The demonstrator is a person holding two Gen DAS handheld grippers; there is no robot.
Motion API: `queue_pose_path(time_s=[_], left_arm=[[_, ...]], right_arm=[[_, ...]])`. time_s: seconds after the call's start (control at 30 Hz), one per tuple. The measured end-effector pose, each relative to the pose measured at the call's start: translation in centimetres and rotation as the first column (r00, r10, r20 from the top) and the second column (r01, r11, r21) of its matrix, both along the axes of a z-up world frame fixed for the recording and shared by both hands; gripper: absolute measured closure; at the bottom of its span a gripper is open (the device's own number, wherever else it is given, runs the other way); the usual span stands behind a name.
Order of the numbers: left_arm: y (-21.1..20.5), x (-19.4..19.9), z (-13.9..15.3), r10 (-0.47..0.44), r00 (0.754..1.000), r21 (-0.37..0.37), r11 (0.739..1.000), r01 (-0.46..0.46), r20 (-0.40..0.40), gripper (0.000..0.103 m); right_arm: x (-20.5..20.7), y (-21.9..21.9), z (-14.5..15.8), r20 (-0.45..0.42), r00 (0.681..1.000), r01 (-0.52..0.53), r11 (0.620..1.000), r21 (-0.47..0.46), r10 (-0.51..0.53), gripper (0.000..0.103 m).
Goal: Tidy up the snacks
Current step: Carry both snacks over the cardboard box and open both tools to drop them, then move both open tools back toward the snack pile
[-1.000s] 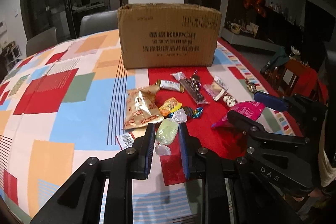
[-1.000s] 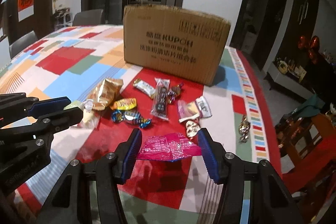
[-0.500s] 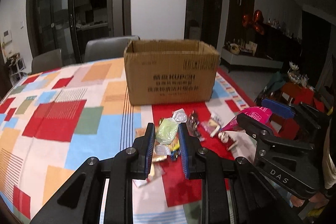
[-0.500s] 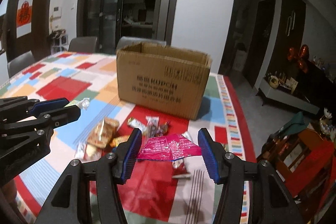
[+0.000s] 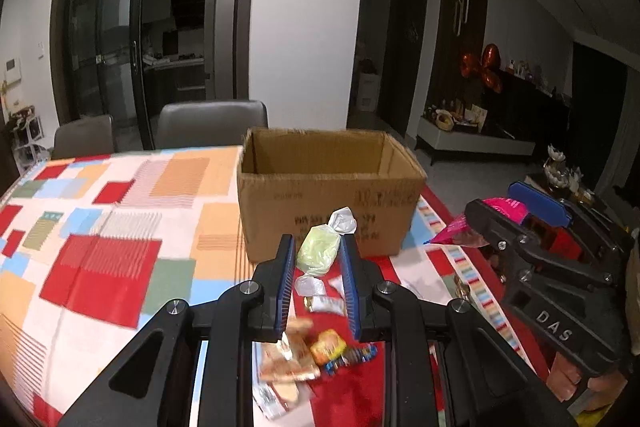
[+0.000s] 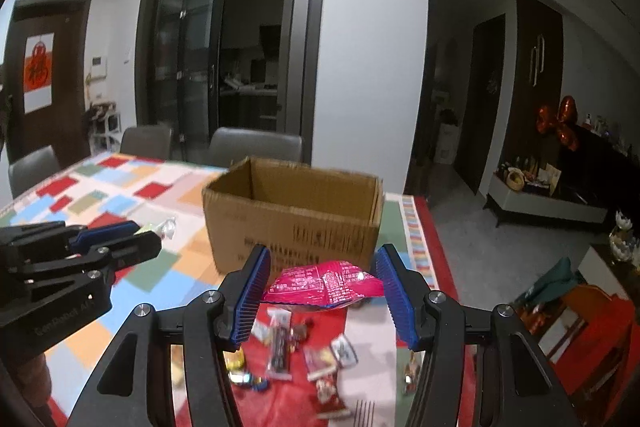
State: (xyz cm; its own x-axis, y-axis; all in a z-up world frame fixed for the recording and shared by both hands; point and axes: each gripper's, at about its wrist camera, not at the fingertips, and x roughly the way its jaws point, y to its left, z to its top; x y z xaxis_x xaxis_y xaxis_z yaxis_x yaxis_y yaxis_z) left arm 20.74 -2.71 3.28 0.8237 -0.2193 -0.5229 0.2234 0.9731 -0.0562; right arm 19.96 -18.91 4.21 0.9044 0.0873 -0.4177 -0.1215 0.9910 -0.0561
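Both grippers hang above the tabletop (image 5: 120, 211), each carrying a snack toward the open cardboard box (image 5: 328, 199) at the far side. The left gripper (image 5: 318, 267) is clamped narrow on a pale green wrapped candy (image 5: 318, 251). The right gripper (image 6: 320, 287) grips a pink packet (image 6: 324, 285) across its width, the packet bowing between the pads. The other loose snacks (image 6: 304, 351) lie on the red patch near the box. To do this step well, each snack should clear the box's near wall and sit over the opening before the jaws part, one hand at a time so they do not collide.
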Motion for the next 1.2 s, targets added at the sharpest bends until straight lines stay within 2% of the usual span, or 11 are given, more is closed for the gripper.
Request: queue_pose_path(time_s=[0.37,0.57,1.0,1.07,1.1,1.13,1.17,1.2], left_arm=[[-0.1,5.8,3.0,-0.02,0.999,0.018,1.0,0.02,0.036,0.08],[0.1,10.3,2.9,-0.028,1.0,0.018,0.999,0.028,0.0,0.08],[-1.6,18.2,1.2,-0.044,0.995,0.101,0.993,0.053,-0.087,0.079],[-1.6,19.1,1.0,-0.033,0.995,0.1,0.994,0.042,-0.096,0.069],[-1.7,19.4,0.9,-0.027,0.994,0.099,0.994,0.037,-0.103,0.053],[-1.7,19.6,0.9,-0.022,0.994,0.098,0.995,0.032,-0.105,0.044],[-1.6,19.6,0.9,-0.017,0.995,0.099,0.995,0.027,-0.101,0.044],[-1.6,19.5,0.9,-0.012,0.995,0.103,0.994,0.022,-0.097,0.043]], right_arm=[[4.8,0.3,3.2,0.075,0.997,-0.01,1.0,0.016,0.008,0.046],[8.1,0.8,3.5,0.074,0.997,-0.02,1.0,0.006,0.02,0.046],[15.4,1.0,2.6,0.016,0.999,-0.031,0.998,-0.05,0.032,0.046],[16.4,0.7,2.2,-0.01,0.999,-0.036,0.999,-0.036,0.036,0.046],[16.8,0.6,2.0,-0.025,0.999,-0.037,0.999,-0.029,0.036,0.045],[17.2,0.6,1.9,-0.039,0.999,-0.038,0.999,-0.021,0.037,0.044],[17.5,0.4,1.7,-0.056,0.998,-0.027,1.0,-0.017,0.026,0.037],[17.8,0.1,1.7,-0.062,0.998,-0.014,1.0,-0.016,0.013,0.035]])
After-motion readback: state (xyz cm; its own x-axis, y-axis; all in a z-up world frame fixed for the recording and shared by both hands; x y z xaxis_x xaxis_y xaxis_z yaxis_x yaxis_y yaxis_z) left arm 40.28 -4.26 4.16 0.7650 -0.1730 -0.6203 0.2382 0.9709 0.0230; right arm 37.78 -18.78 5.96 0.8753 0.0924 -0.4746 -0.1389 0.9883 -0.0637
